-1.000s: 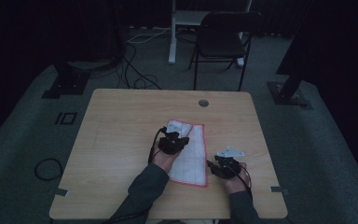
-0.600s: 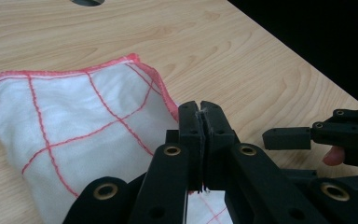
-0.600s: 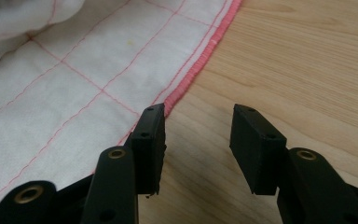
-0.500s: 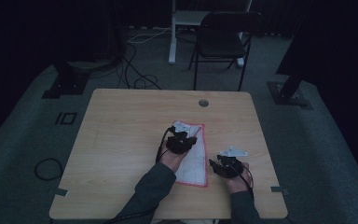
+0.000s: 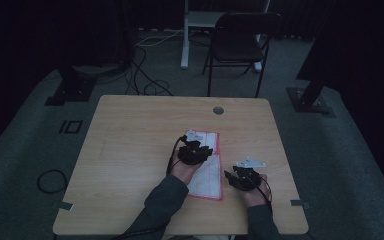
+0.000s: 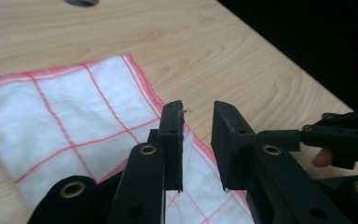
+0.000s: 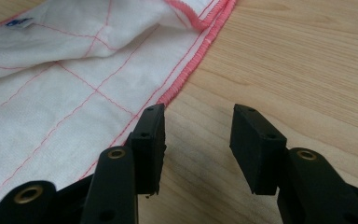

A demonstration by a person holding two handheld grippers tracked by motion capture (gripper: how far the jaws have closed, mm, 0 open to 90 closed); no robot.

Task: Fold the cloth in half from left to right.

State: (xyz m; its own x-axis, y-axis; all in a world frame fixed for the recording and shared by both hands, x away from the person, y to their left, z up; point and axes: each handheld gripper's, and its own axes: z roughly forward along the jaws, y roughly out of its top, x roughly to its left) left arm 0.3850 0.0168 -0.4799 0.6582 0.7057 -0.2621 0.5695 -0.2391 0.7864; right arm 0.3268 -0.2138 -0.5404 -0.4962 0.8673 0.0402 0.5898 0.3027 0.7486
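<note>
Cloth (image 5: 207, 172) under left hand-held gripper (image 5: 196, 150), beside right hand-held gripper (image 5: 232, 176)

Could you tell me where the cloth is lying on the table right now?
In the high view, the cloth lies right of the table's centre, near the front edge, between both grippers.

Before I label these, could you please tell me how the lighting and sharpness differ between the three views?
High view: dim and underexposed, the room behind nearly black, the white cloth with red grid lines faint on the pale wooden table. Left gripper view: bright, cloth weave sharp, the near black tongs slightly soft. Right gripper view: evenly lit, no glare, the red stitched hem crisp beside the tongs.
</note>
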